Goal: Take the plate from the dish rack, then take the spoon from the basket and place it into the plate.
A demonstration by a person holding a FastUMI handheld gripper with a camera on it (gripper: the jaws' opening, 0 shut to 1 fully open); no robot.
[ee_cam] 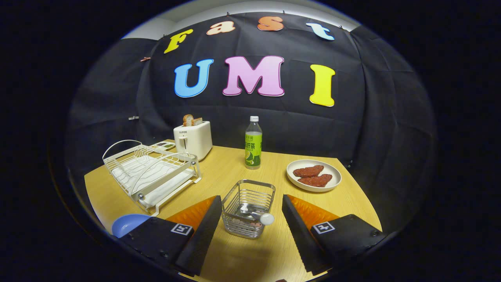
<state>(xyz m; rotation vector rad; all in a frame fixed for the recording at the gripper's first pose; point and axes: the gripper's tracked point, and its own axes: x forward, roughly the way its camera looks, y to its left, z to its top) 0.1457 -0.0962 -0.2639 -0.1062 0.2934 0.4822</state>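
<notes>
A silver wire basket (248, 207) stands on the wooden table (235, 168), just ahead of my fingers and centred on the gap between them. A spoon (258, 215) with a pale rounded handle end lies inside it, leaning toward the near right corner. My gripper (250, 213) is open, its fingers on either side of the basket without touching it. The white wire dish rack (150, 172) sits to the left beyond the left finger, with no plate in its slots. A blue plate (127, 224) lies on the table by the left finger, partly hidden behind it.
A white toaster (193, 139) with bread in it stands behind the rack. A green-labelled bottle (253, 144) stands beyond the basket. To the right, a white plate (314, 175) holds two reddish-brown pieces of food. The table's edge runs close behind that plate.
</notes>
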